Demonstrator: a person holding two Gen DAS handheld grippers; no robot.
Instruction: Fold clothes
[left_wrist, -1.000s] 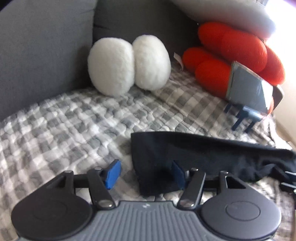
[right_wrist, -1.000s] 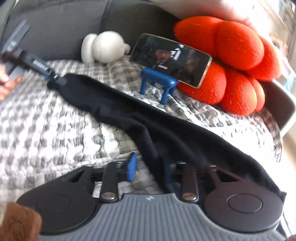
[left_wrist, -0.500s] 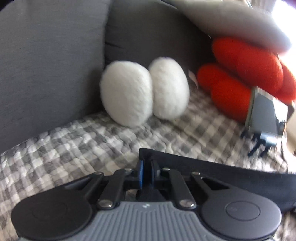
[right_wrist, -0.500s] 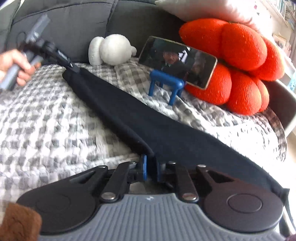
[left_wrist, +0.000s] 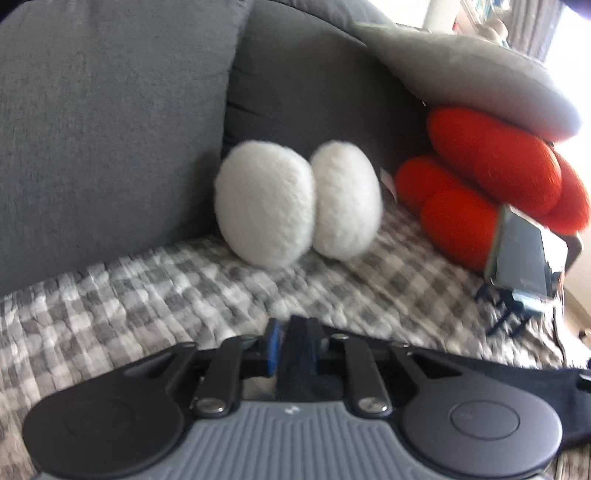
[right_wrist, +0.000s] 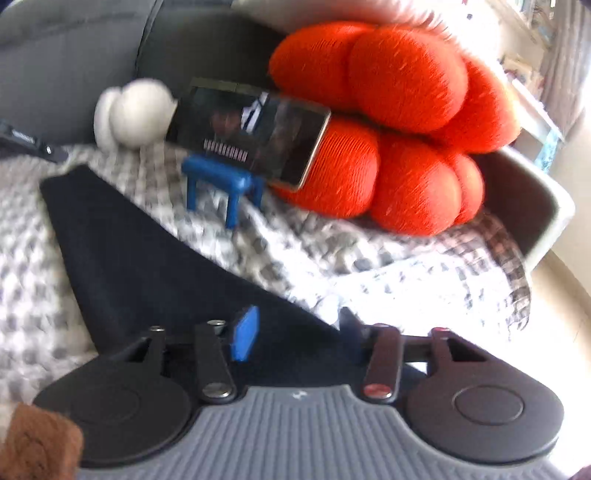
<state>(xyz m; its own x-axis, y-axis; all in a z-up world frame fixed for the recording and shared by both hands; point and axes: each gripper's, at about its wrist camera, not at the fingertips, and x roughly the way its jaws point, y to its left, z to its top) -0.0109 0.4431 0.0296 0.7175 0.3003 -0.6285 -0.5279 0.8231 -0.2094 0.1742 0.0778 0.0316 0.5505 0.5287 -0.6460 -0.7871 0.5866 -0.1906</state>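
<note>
A long black garment lies stretched across the grey checked blanket. My left gripper is shut on one end of it, with black cloth pinched between the blue pads; the garment runs off to the right from there. My right gripper stands open at the other end, its blue pad and dark finger spread over the cloth without pinching it. Part of the left gripper shows blurred at the far left, by the garment's far corner.
A white plush toy leans on the grey sofa back. Orange knot cushions sit at the right under a grey pillow. A phone rests on a blue stand just behind the garment. A brown fuzzy item is at the lower left.
My right gripper, shut on the garment half a second ago, has opened and let it go. The left gripper closed on its end earlier and stays shut, moved closer to the sofa back.
</note>
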